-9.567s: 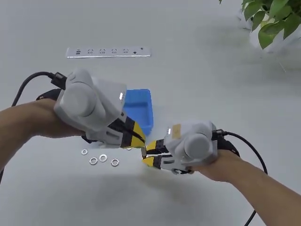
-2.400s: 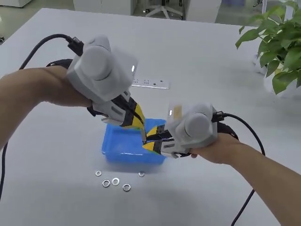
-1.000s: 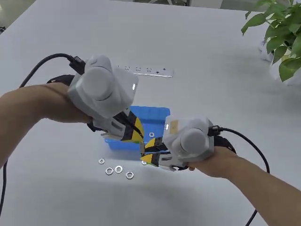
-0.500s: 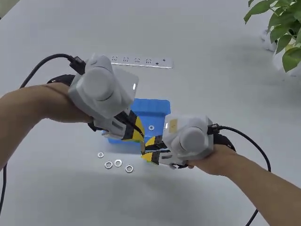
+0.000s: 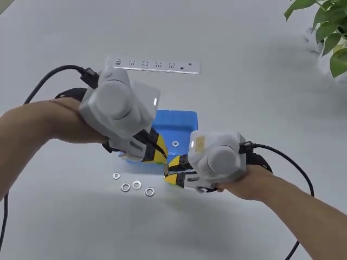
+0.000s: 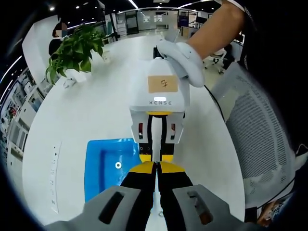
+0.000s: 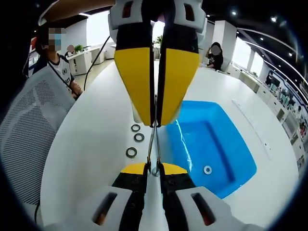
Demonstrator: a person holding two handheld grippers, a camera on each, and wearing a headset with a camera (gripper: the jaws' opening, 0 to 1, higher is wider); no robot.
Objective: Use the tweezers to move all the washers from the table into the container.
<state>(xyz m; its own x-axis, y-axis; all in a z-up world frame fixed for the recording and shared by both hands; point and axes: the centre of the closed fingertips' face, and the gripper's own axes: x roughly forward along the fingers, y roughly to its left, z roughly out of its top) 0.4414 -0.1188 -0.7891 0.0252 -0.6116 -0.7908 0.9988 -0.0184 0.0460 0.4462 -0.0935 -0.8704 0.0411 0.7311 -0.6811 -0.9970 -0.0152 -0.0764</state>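
The left hand-held gripper (image 5: 159,157) and the right hand-held gripper (image 5: 172,177) meet tip to tip over the white bench (image 5: 244,81), just at the 6 o'clock edge of the shallow blue plastic rectangular container (image 5: 176,122). The thin silver metal tweezers (image 7: 151,144) run between the two. In the right gripper view the left hand-held gripper's yellow-tipped jaws are pressed together on the tweezers. The right hand-held gripper's jaws are drawn close around the tweezers' other end, with only a narrow slit between them. Whether the tweezers carry anything at that end cannot be told.

One small silver metal ring washer (image 5: 175,144) lies flat on the container floor. Four more loose washers (image 5: 136,185) lie on the bench at about 8 o'clock from the jaw tips, near the container but apart from it. They are set in a loose arc and do not touch each other.

A long white power strip (image 5: 157,65) lies at 12 o'clock beyond the container, well apart from it. A green leafy plant (image 5: 325,32) stands at 2 o'clock.
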